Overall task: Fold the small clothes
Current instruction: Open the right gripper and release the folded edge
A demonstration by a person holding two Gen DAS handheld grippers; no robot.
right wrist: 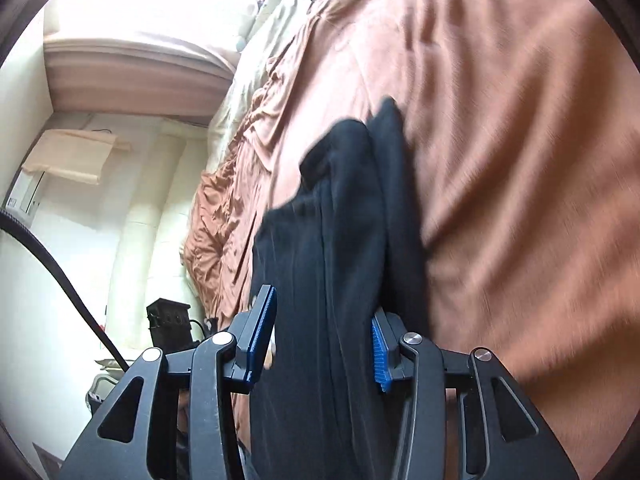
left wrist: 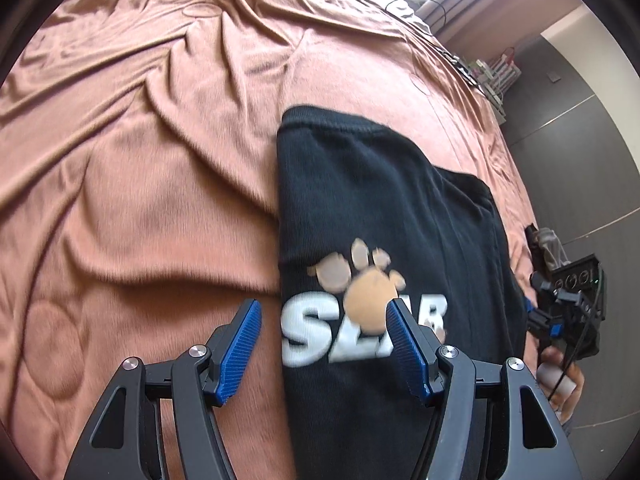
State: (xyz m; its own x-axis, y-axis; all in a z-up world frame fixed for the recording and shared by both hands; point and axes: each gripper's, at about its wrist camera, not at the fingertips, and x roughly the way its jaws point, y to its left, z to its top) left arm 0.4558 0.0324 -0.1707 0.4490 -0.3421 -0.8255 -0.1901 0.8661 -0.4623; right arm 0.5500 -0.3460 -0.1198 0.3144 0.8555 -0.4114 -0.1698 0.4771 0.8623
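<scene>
Lying on the rust-brown bedspread [left wrist: 140, 160], the black shirt [left wrist: 380, 208] was already folded into a narrow strip; further folds seemed left; the left gripper [left wrist: 322, 346] stood open and empty above it; the right gripper [right wrist: 324, 340] was also spread, cloth between its fingers, unclamped.

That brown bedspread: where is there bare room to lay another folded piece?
The brown bedspread lies bare, though wrinkled, left of the black shirt and beyond its far edge. It is crowded to the shirt's right: the bed edge is close, and the right tongs sit there.
</scene>
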